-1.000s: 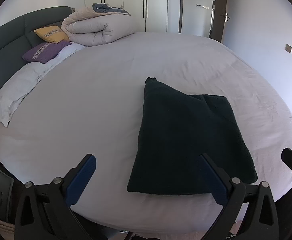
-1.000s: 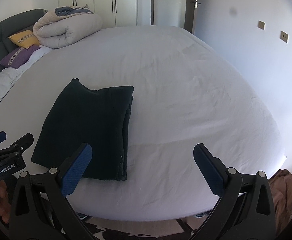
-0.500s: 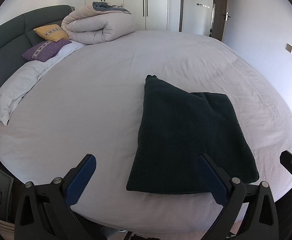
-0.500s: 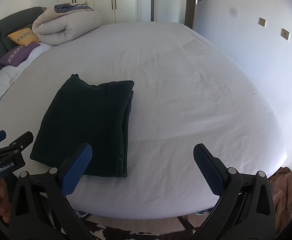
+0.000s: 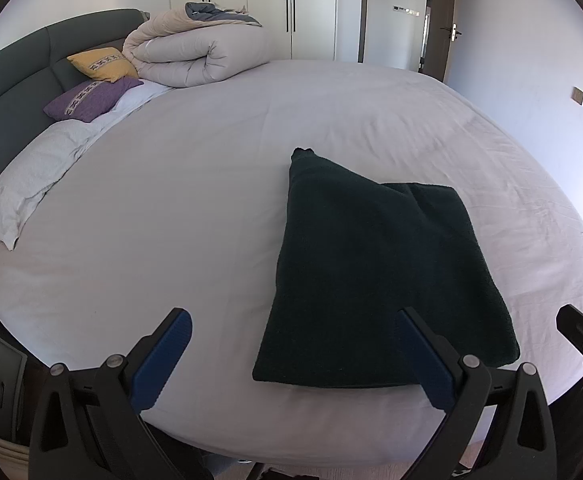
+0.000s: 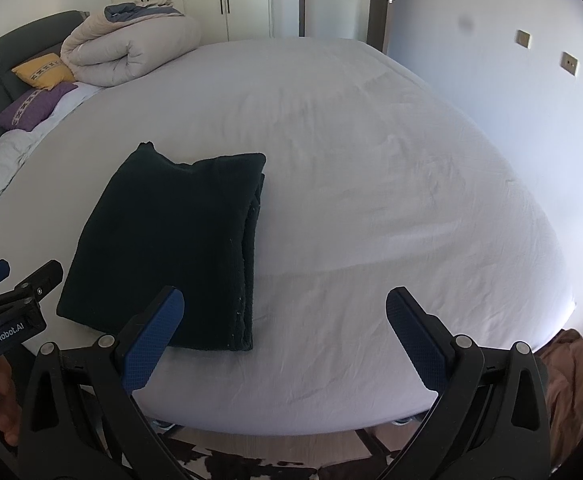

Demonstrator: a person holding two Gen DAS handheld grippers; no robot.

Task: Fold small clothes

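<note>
Left wrist view: pillows (image 5: 91,84) upper left, duvet (image 5: 199,54) beside them. Left gripper (image 5: 291,354) at bottom, jaws wide apart, empty. Folded dark garment (image 5: 375,276) lies flat, centre-right, on the bed (image 5: 171,208). Right wrist view: garment left of centre; right gripper (image 6: 283,338) at bottom, jaws spread, empty.

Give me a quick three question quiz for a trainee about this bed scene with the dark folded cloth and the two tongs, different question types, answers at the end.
1. True or false: the left tongs grip the dark green folded knit garment.
2. Which cushion lies nearer the rolled beige duvet? A yellow, B purple.
3. Fill in: the garment's stacked layer edges face the ____ tongs.

Key: 1 false, both open and empty. 2 A. 3 right.
</note>
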